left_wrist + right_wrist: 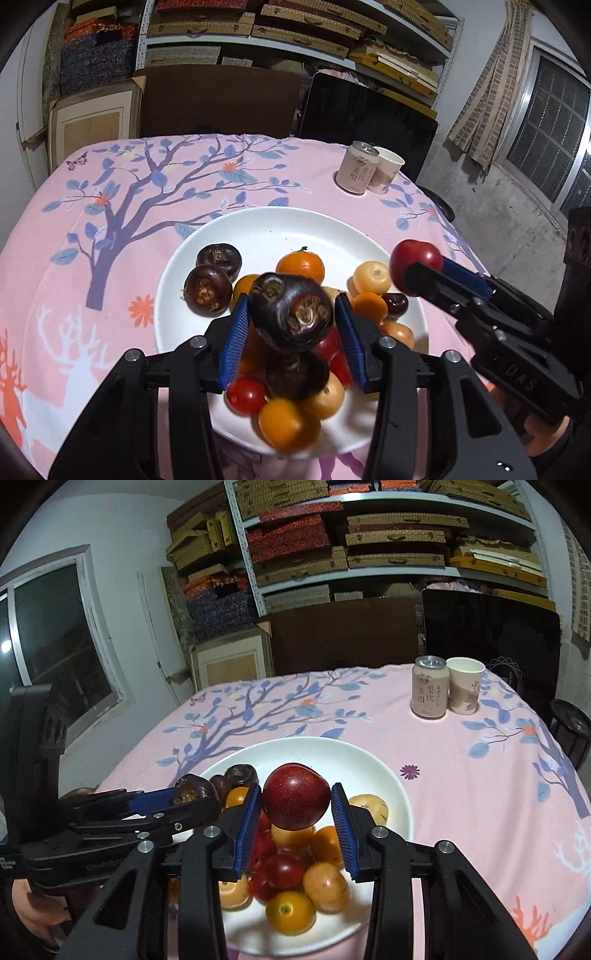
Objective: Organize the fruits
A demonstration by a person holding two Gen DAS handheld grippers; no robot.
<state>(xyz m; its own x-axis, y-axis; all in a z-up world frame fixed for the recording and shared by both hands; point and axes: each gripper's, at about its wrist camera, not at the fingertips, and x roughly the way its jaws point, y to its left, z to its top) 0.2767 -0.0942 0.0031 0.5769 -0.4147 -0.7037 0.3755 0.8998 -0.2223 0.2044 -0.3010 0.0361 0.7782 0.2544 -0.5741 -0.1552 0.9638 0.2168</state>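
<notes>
- Fruit is still piled on the plate (258, 236): oranges, red ones, yellow ones and more dark chestnuts lie heaped together at its near side, so we judge the sorting as barely begun.
- We hold a chestnut (291, 312) in the left gripper (291, 325), its blue pads clenched on both sides, lifted clear above the pile.
- We hold a plum (295, 795) in the right gripper (297, 812), likewise clamped between the pads and raised over the plate.
- Two chestnuts (212, 280) sit apart at the plate's left, which may be the start of a group; we cannot tell for sure.
- What is left, as we read it: set down both held fruits, then work through the rest of the heap.
- Room: the cloth (110, 221) is bare to the left and beyond the plate, and to its right in the right wrist view.
- The can (430, 690) and the cup (463, 690) stand touching at the far right corner, well apart from the plate.
- The two grippers are near each other over the plate, so we should part them sideways.
- The near edge of the table lies just below the plate, leaving little room there.
</notes>
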